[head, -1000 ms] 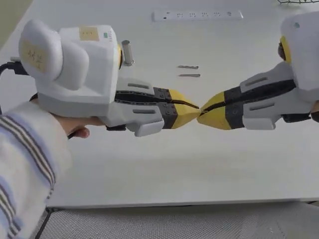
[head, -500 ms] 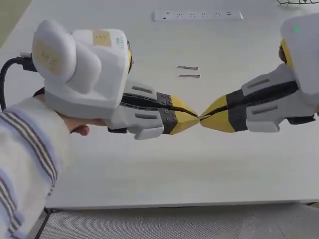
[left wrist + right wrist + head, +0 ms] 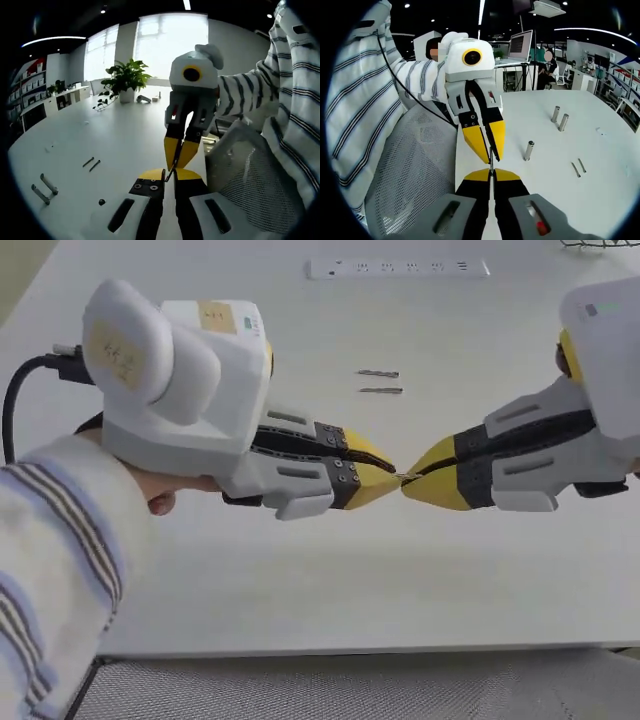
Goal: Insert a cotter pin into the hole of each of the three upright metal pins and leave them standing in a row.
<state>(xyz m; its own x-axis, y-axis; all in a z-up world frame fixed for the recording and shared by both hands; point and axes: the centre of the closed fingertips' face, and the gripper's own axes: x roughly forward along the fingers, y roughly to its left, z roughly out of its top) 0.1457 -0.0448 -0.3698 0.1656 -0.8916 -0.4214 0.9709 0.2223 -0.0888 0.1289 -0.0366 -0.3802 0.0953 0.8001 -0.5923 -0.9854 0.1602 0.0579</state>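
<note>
Cotter pin point(image 3: 408, 477) held aloft; right gripper view adds metal pins point(image 3: 529, 150).

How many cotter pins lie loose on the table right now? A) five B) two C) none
B: the far cotter pin and the near cotter pin lie side by side on the table; the held cotter pin is pinched between the left gripper and right gripper.
</note>
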